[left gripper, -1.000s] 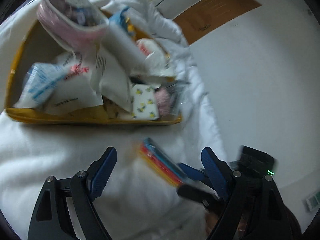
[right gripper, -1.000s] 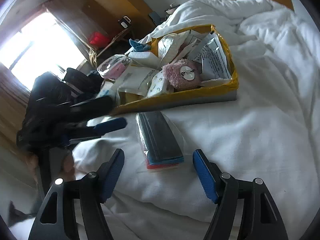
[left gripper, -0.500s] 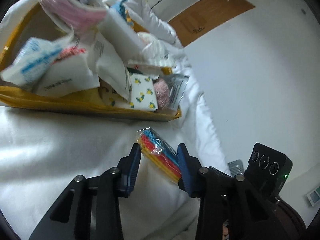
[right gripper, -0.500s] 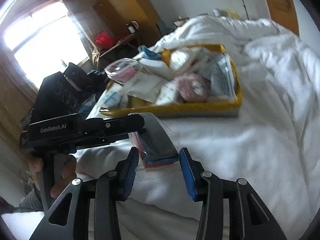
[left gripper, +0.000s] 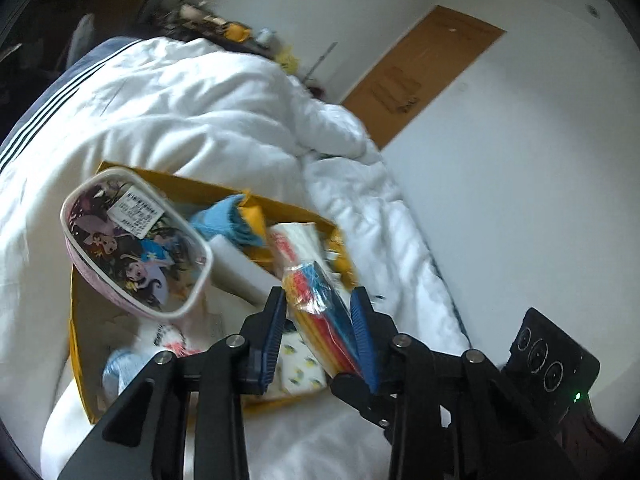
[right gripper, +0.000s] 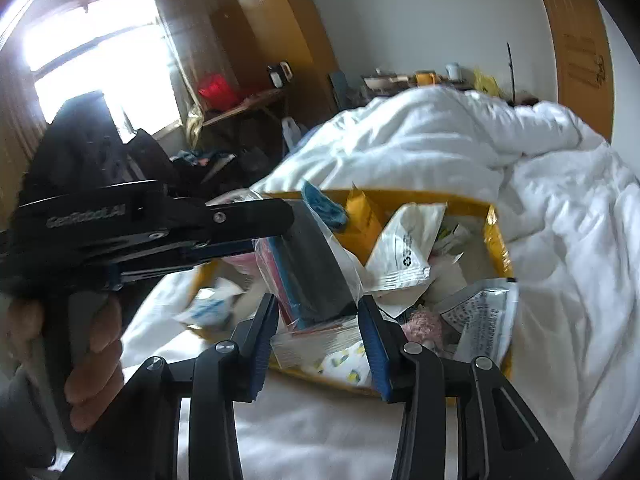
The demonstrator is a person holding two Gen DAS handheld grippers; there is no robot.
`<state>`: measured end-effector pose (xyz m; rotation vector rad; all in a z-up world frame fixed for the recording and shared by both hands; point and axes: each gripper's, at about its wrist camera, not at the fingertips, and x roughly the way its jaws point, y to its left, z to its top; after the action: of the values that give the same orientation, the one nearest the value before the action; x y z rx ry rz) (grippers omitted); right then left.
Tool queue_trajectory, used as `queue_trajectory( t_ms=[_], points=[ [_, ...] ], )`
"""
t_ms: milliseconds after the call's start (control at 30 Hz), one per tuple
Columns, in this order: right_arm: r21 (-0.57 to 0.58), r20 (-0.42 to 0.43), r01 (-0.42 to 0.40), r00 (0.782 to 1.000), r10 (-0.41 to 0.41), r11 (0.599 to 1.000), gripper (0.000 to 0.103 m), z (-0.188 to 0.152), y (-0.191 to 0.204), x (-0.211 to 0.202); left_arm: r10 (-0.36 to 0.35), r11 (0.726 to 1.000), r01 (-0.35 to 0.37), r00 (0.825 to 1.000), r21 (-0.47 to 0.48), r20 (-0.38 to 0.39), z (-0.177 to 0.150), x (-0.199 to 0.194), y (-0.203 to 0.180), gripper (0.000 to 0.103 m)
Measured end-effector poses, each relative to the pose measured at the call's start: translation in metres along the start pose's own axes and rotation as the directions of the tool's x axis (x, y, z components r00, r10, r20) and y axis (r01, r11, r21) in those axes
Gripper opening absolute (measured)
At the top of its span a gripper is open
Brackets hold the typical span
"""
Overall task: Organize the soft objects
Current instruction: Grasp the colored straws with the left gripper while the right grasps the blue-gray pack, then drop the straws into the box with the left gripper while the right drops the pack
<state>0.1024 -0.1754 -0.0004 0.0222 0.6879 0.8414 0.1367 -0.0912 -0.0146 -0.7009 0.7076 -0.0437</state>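
While both sets of jaws press on the same clear packet of coloured strips (left gripper: 320, 312), the left gripper (left gripper: 318, 334) holds it by one end with its jaws still narrowing a little, and the right gripper (right gripper: 318, 330) clamps the other end, jaws steady at a middling width; the packet hangs in the air above the yellow box (right gripper: 496, 240), clear of the bedding; the box sits on the white duvet (left gripper: 180, 120), crammed with pouches, a cartoon-printed case (left gripper: 136, 240) and a lemon-patterned pack (left gripper: 300, 372); both tools tilt downward toward the box; the person's left hand (right gripper: 94, 364) wraps the left tool's grip, seen from the right wrist view.
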Motion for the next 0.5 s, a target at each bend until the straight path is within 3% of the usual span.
queue_trajectory(
  t_ms=[167,233,300,400,467,500],
  points=[
    [0.047,-0.036,0.034,0.999,-0.032,0.998,0.047,-0.002,-0.014,0.032,0.052,0.999,-0.052,0.999,-0.005,-0.002,-0.01,0.014,0.023,0.035],
    [0.074,-0.041,0.022,0.999,-0.02,0.997,0.051,-0.005,-0.019,0.037,0.072,0.997,-0.072,0.997,0.001,0.025,-0.014,0.007,0.025,0.044],
    [0.116,-0.035,0.022,0.999,-0.018,0.993,0.055,-0.009,-0.024,0.035,0.116,0.992,-0.118,0.992,0.042,0.055,-0.018,-0.003,0.019,0.061],
    [0.129,-0.033,0.019,0.999,-0.015,0.992,0.059,-0.013,-0.024,0.026,0.191,0.976,-0.197,0.979,0.095,0.075,-0.023,-0.02,0.008,0.074],
    [0.118,-0.031,0.033,0.999,-0.029,0.992,0.059,-0.014,-0.02,0.014,0.272,0.943,-0.293,0.952,0.159,0.139,-0.03,-0.036,-0.003,0.079],
    [0.122,-0.03,0.025,0.999,-0.021,0.992,0.06,-0.015,-0.017,0.008,0.336,0.908,-0.371,0.922,0.194,0.191,-0.037,-0.045,-0.009,0.083]
  ],
)
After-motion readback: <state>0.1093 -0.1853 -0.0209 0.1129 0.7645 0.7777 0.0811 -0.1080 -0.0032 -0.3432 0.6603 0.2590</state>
